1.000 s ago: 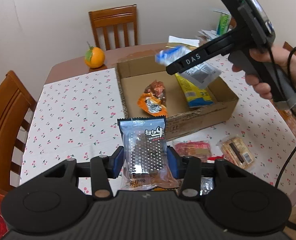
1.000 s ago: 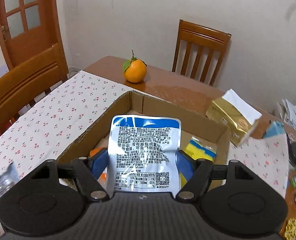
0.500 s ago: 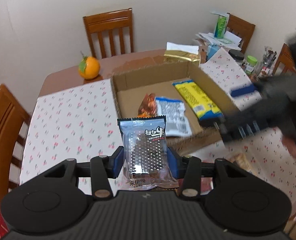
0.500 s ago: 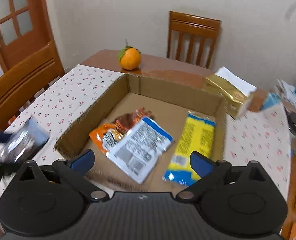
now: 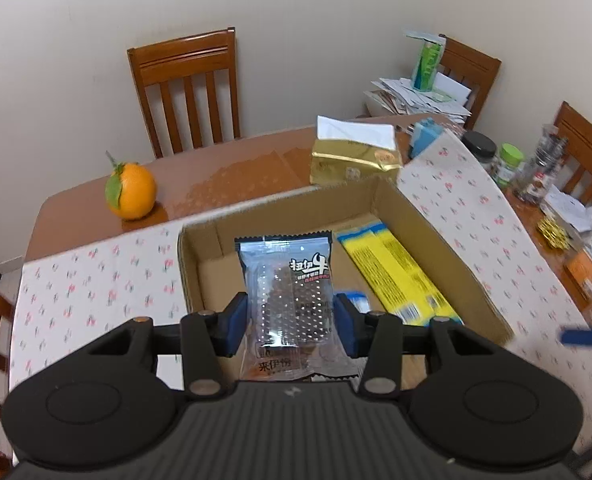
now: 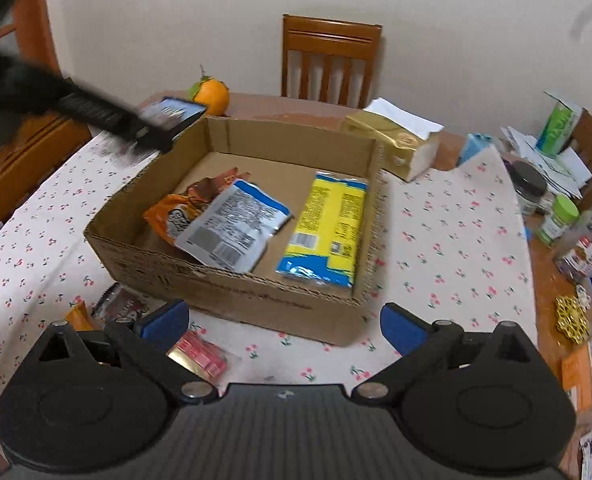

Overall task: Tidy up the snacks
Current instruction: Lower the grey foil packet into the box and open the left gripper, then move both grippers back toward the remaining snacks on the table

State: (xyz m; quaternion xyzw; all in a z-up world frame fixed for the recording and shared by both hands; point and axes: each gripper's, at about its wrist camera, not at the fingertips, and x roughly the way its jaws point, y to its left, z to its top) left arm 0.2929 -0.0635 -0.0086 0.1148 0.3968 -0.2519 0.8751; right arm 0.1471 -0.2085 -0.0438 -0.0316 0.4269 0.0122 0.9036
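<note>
In the left wrist view, the left gripper [image 5: 290,322] holds a clear snack packet [image 5: 286,294] with dark pieces inside — its fingers [image 5: 235,322] press on both long sides, and the packet stands up between them with its long axis running away from the camera. Directly behind and under the packet lies the cardboard box [image 5: 447,252], so the packet is already above the near part of the box, with a yellow packet [image 5: 395,276] lying flat inside to the right. An orange [image 5: 130,190] and a gold tissue pack [image 5: 353,160] rest on the surface beyond the box. In the right wrist view, the right gripper [image 6: 284,322] is empty; its jaws have just been opening and now stand wide with nothing between them. The box [image 6: 232,284] is ahead of it, and holds a white and blue pouch [image 6: 232,232] lying over an orange wrapper [image 6: 168,216], beside the yellow packet [image 6: 323,228]. Loose snacks [image 6: 200,354] lie on the surface just before the box, near the right fingers [image 6: 164,320] — so this hand is the nearer one for them. At the upper left, the left gripper [image 6: 168,118] reaches the far corner of the box with its packet, and I judge that it only has to let go there.
</note>
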